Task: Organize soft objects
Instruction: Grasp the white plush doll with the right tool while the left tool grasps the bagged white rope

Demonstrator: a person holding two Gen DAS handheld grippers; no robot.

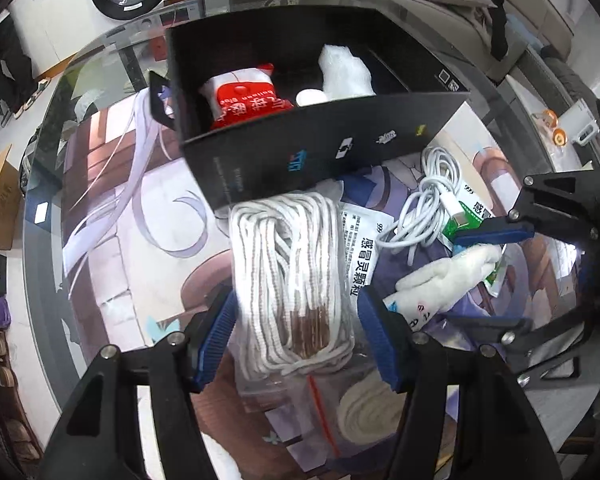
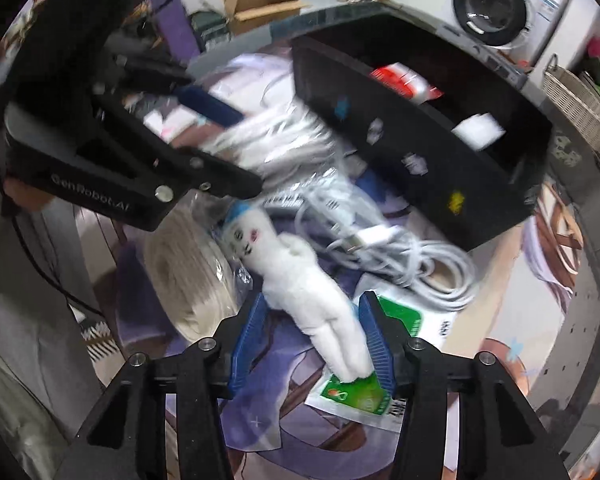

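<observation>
While lying diagonally, plush doll [image 2: 312,280] head up-left | both grippers unclenched, empty.

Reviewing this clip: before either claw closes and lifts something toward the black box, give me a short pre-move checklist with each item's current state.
1. Left claw straddles the bagged white rope, pads not pressing: ok.
2. Right claw straddles the white plush doll's legs; one pad looks to touch, no firm grip: ok.
3. Doll free of other items: not ok, it lies on a green sachet that could get pinched with it.
4. White charging cable clear of the doll: cannot tell, its loops lie close beside it.
5. Black box has spare room: ok, bare floor shows between the red-and-white pouch and white items.
6. Claws clear of each other: ok, apart but close.
</observation>
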